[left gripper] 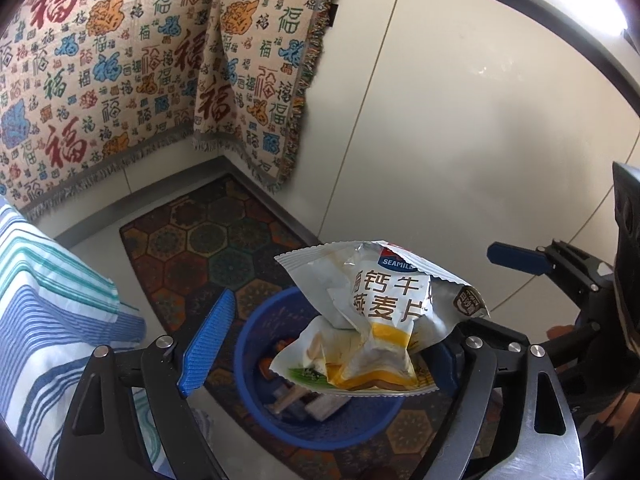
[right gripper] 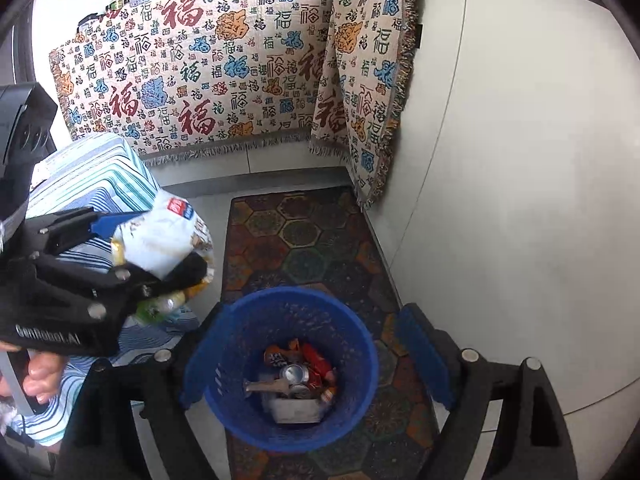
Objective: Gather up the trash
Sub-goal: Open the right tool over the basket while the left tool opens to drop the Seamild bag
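Hanging over the blue basket, the crumpled snack wrapper lies against the right finger of the left gripper. That gripper's jaws stand wide apart, and the left pad is clear of the wrapper. Whether the wrapper is pinched anywhere I cannot tell, because it hides the right pad.

From the right wrist view, the basket sits between the spread fingers of the right gripper, which is apart and holds nothing. Its rim is unobstructed above, with a white cabinet wall to its right and striped bedding to its left. It stands on a hexagon-patterned mat.

Inside the basket lie crushed cans and a pale carton, partly overlapping and hard to separate. The wrapper is partly hidden behind the left gripper's black body there, which reads "GenRobot.AI".

The wrapper shows "SEAMIL", cut off at a fold, and Chinese characters. A fringed cloth behind the basket repeats the character 福.
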The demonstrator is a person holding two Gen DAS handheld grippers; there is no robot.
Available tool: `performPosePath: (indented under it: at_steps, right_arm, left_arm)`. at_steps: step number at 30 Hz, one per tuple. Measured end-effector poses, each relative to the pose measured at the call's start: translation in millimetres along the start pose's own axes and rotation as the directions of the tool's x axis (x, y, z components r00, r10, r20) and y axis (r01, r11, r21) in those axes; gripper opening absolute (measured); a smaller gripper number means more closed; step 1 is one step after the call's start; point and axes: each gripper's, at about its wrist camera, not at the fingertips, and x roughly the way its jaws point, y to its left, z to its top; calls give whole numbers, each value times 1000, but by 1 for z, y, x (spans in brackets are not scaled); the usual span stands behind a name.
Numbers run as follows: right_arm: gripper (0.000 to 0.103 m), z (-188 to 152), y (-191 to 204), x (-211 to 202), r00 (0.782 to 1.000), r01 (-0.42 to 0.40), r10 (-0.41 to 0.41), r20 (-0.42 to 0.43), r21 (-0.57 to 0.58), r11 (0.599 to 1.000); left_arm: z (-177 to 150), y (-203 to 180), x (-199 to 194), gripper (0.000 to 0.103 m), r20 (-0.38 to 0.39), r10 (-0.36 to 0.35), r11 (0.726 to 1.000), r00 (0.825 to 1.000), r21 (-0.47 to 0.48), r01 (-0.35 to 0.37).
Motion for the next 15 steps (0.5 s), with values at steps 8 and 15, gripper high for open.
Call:
performPosePath:
  at_steps: [8,15]
  right_arm:
    - [87,-5,-17,-7,1000,11,-11,-5,26,1000]
    - [87,-5,-23,-8,1000,12,-12,-4,32,999]
  left_arm:
    - [1,-2,5,96,-13,0,1000,1000,-2,0]
    - [1,-9,16,97,-61,1,1000,998,17,0]
